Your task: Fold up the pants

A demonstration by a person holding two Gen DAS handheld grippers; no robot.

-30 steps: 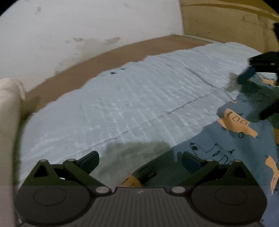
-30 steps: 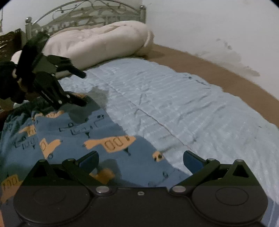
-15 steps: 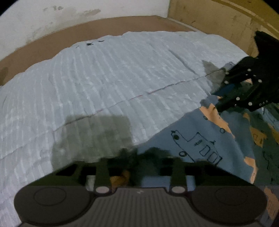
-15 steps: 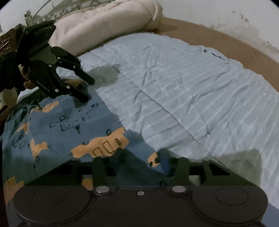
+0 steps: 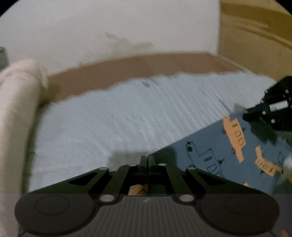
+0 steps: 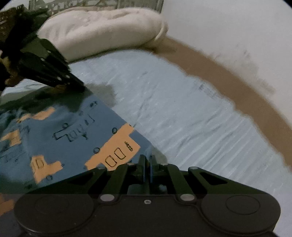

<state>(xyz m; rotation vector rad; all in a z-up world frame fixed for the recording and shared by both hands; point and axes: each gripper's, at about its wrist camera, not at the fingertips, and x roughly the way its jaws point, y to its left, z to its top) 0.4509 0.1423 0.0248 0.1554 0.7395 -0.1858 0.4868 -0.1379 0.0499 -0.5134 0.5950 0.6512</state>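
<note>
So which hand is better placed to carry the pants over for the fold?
Probably neither alone: the left gripper and right gripper are each shut on the same edge of the pants, stretched taut between them, so both likely move together.

We hold both grippers angled downward. Our left gripper (image 5: 147, 160) is clamped tight. Our right gripper (image 6: 147, 160) is clamped too.

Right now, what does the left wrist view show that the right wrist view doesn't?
Only the left wrist view: a tan wooden panel at upper right. Only the right wrist view: the metal bed frame behind the pillow. Both: the blue truck-print pants, each gripper's jaws shut on their edge, left gripper and right gripper, the pale blue quilt and the white wall.
</note>
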